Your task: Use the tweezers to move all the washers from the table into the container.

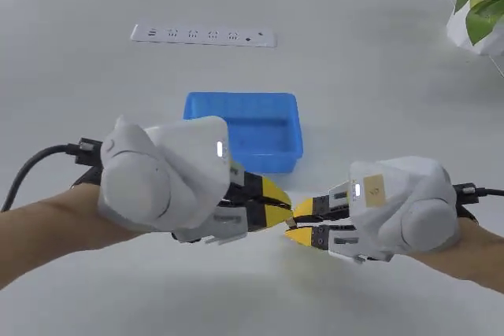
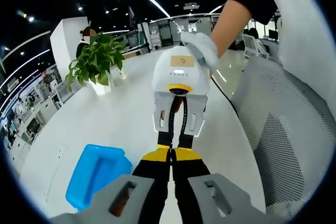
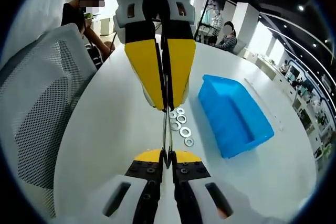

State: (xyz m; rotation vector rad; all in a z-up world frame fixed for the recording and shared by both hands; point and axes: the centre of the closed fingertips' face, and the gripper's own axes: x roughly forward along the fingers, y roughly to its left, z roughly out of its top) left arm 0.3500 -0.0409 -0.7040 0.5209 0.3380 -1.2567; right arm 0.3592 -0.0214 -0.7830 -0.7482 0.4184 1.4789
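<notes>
Lying beside blue container [image 3: 233, 121], washers [image 3: 181, 125], tweezers [image 3: 167, 135] gripped

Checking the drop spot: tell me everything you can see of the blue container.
The blue container is a shallow rectangular tray, plastic-looking, with rounded corners and a raised rim. It sits flat and open side up on the white table, looking empty. The washers lie beside it, not touching.

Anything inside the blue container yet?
The visible floor of the blue container looks bare; its near left corner is covered by the left gripper. Washers lie on the table.
</notes>
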